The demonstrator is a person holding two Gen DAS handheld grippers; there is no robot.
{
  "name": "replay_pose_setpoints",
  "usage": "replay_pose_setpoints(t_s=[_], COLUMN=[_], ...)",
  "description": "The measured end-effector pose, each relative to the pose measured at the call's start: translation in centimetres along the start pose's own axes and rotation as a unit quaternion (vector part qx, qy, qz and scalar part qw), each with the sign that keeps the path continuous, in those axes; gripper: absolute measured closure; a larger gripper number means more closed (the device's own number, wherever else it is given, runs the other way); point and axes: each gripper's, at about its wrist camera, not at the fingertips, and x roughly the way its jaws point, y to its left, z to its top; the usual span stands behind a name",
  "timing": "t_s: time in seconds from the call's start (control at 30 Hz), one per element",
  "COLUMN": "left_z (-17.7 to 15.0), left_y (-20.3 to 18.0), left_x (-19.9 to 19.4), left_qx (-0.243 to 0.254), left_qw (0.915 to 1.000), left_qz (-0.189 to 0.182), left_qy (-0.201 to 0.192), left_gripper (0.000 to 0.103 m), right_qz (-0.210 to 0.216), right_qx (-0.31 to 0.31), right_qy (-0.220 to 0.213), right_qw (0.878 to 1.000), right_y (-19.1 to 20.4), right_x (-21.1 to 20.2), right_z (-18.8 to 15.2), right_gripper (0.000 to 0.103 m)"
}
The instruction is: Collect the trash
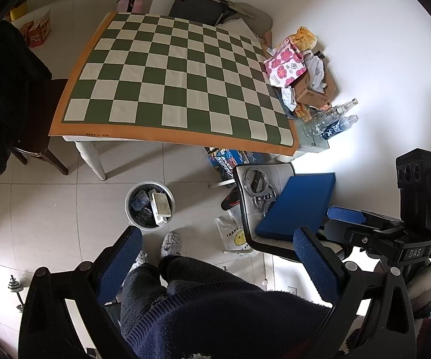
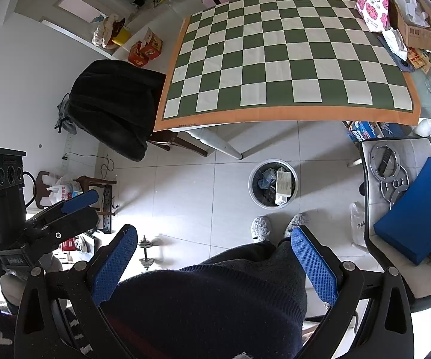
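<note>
A round grey trash bin (image 1: 150, 204) stands on the tiled floor in front of the table and holds several pieces of trash; it also shows in the right wrist view (image 2: 273, 183). More trash lies at the table's right end: a pink flowered bag (image 1: 284, 66), a cardboard box (image 1: 311, 89), crumpled white paper (image 1: 315, 70) and clear plastic bottles (image 1: 332, 119). My left gripper (image 1: 216, 243) is open and empty, held high over my legs. My right gripper (image 2: 215, 240) is open and empty too, also high above the floor.
A table with a green checkered cloth (image 1: 179, 74) fills the middle. A chair with a black coat (image 2: 113, 104) stands at its left. A chair (image 1: 272, 209) with a blue box (image 1: 297, 206) and metal rings stands at the right. A dumbbell (image 2: 146, 251) lies on the floor.
</note>
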Motion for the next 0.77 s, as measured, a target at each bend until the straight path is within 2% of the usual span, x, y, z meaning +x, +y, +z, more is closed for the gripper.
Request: replay_pose_setpoints(t_s=[0.77], left_z=[0.22], left_y=[0.24], left_x=[-0.68], left_qx=[0.003], left_qw=[1.0], left_qz=[-0.002], left_qy=[-0.002], left_gripper=[0.0], right_qz=[0.002], right_qx=[-0.006], right_qy=[0.0], right_qw=[1.0], right_y=[0.08], right_x=[-0.42], right_z=[0.47], right_gripper=[0.0])
